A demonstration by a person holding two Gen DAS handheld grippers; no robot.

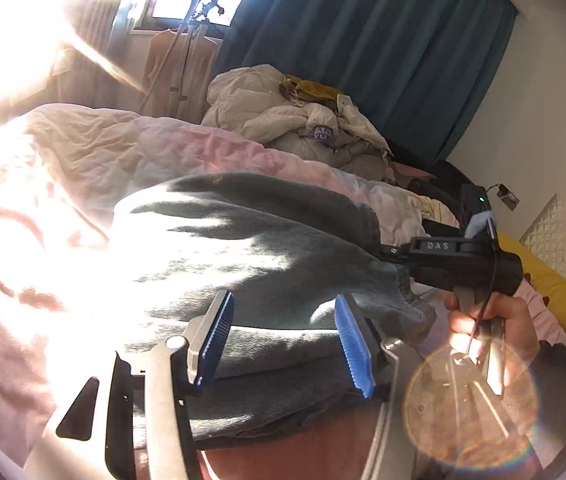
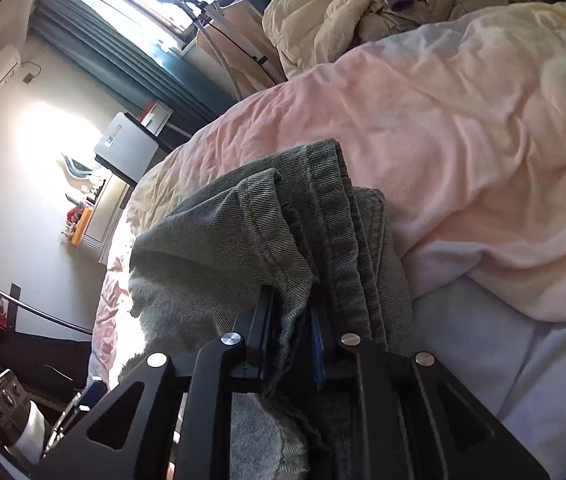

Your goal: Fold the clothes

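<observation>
Grey-green jeans (image 1: 243,248) lie folded over on the pink duvet, partly washed out by sun glare. My left gripper (image 1: 283,304) hovers open over the near fold, its blue pads (image 1: 353,348) standing well apart on either side of the cloth and not pressing it. My right gripper (image 1: 393,254), black and held by a hand (image 1: 495,320), reaches into the jeans' right edge. In the right wrist view the right gripper (image 2: 289,304) has its jaws nearly together, pinching a bunched layer of the jeans (image 2: 323,216), with hems and seams stacked just ahead of it.
The pink and white duvet (image 2: 463,152) covers the bed. A heap of cream jackets (image 1: 291,116) lies at the far end before a blue curtain (image 1: 363,40). A garment steamer (image 1: 199,4) stands by the window. A yellow pillow (image 1: 551,284) is at the right, and a bedside cabinet (image 2: 123,148) stands at the left.
</observation>
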